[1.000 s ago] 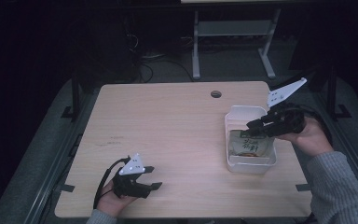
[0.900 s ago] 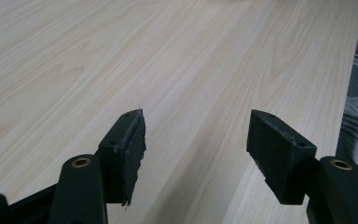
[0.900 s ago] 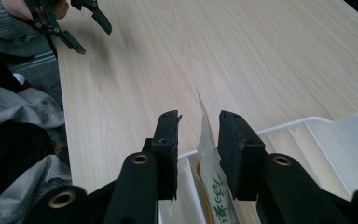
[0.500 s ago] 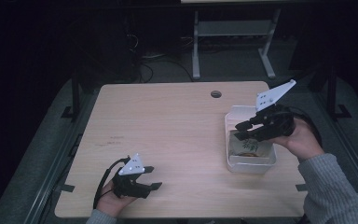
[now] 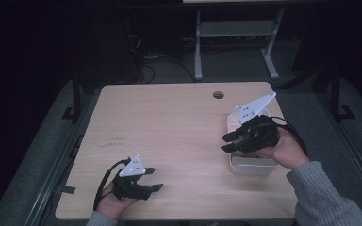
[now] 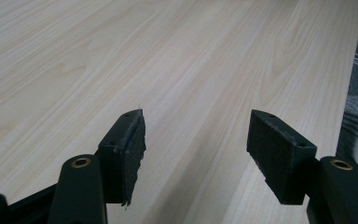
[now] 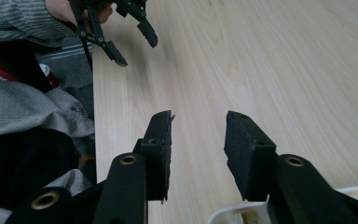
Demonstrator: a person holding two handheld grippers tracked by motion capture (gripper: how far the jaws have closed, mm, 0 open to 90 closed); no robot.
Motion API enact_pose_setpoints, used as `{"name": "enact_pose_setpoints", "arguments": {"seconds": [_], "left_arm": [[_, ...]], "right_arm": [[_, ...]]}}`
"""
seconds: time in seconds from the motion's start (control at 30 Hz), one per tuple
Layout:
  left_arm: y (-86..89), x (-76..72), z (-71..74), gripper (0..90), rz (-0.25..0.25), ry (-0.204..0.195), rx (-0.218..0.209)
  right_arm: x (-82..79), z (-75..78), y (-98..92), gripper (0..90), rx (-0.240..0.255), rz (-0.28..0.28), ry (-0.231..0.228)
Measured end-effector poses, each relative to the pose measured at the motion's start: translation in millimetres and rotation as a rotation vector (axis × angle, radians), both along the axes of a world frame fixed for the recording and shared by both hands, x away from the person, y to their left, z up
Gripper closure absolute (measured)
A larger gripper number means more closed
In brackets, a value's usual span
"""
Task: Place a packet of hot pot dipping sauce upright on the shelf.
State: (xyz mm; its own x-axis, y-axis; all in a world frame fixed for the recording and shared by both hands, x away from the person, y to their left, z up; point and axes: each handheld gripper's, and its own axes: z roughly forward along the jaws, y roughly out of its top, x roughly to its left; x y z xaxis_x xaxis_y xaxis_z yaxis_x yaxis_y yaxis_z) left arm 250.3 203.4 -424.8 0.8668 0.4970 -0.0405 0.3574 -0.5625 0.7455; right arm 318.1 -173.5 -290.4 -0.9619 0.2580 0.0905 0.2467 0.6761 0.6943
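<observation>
My right gripper (image 5: 223, 143) hovers over the left rim of a white container (image 5: 254, 165) at the table's right side, pointing left across the table. Its jaws have just been opening and stand open with nothing between them; in the right gripper view (image 7: 198, 119) I see bare wood through the gap and the container's rim (image 7: 223, 214) at the bottom. The hand and gripper hide most of the container's inside. My left gripper (image 5: 154, 179) rests near the front left edge, open, with bare tabletop between its jaws (image 6: 196, 126).
The wooden table (image 5: 179, 122) has a round cable hole (image 5: 218, 94) at the back right. The table's front edge runs close behind the left gripper. Dark floor and a metal stand (image 5: 198, 47) lie beyond the far edge.
The right gripper has moved left from above the container's middle to its left rim, and its jaws stand wider apart. The left gripper has stayed in place.
</observation>
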Motion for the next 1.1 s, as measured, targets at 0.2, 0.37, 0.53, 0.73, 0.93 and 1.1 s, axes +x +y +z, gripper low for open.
{"name": "enact_pose_setpoints", "arguments": {"seconds": [0.2,0.37,0.53,0.73,0.93,1.1], "left_arm": [[1.2,0.0,-0.2,36.1,0.002,-0.001,0.002],[2.3,0.2,-0.2,36.0,0.004,-0.001,0.008],[3.4,0.3,-0.3,36.0,0.008,-0.001,0.01],[5.4,0.8,-0.3,35.9,0.012,-0.002,0.014],[7.7,1.0,-0.2,35.8,0.018,-0.002,0.015],[9.4,1.4,-0.2,35.7,0.022,-0.003,0.018]], "right_arm": [[-0.9,-10.8,12.0,58.8,0.007,0.016,0.019],[-2.5,-18.5,21.7,57.5,0.007,0.027,0.035],[-3.5,-26.9,31.8,56.5,0.005,0.036,0.044],[-5.5,-34.6,41.7,55.6,0.006,0.047,0.059],[-7.2,-43.0,51.1,55.0,0.007,0.055,0.066],[-9.5,-49.1,58.4,54.5,0.007,0.062,0.075]]}}
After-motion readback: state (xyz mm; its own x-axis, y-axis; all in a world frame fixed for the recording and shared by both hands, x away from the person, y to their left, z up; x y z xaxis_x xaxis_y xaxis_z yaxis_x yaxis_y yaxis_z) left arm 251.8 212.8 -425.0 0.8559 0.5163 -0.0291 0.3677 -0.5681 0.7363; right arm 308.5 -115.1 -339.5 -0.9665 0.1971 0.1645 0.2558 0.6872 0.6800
